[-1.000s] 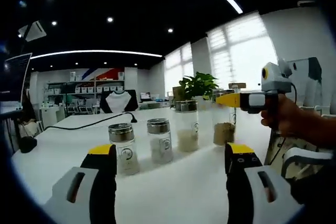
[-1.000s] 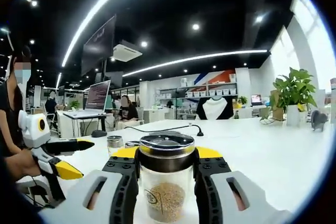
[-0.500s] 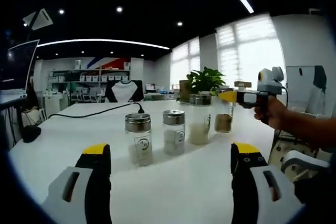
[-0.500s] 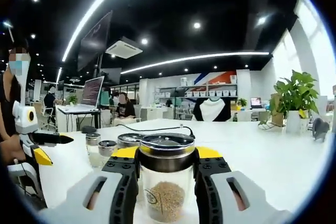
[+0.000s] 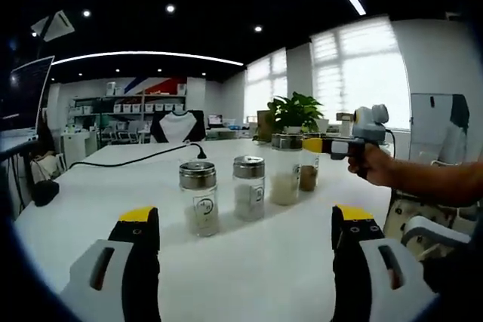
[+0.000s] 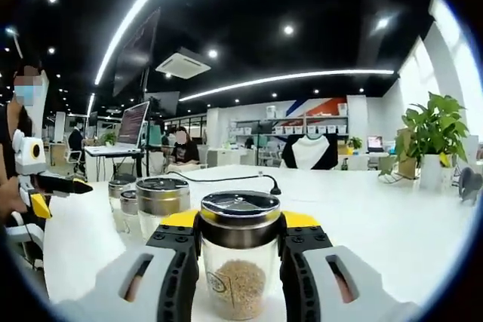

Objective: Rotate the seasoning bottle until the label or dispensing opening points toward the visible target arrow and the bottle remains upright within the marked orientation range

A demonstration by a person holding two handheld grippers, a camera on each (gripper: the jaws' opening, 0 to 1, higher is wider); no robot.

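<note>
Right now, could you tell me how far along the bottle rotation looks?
Done: the right gripper is closed on the seasoning bottle, which stands upright on the white table.
In hand: any turn cannot be judged; its label sits low on the glass.
Left: alignment; no target arrow is visible. The left gripper is open, short of the three other bottles.

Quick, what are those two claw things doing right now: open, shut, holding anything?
Left gripper: open, holding nothing.
Right gripper: shut on the seasoning bottle, upright between its jaws.
</note>
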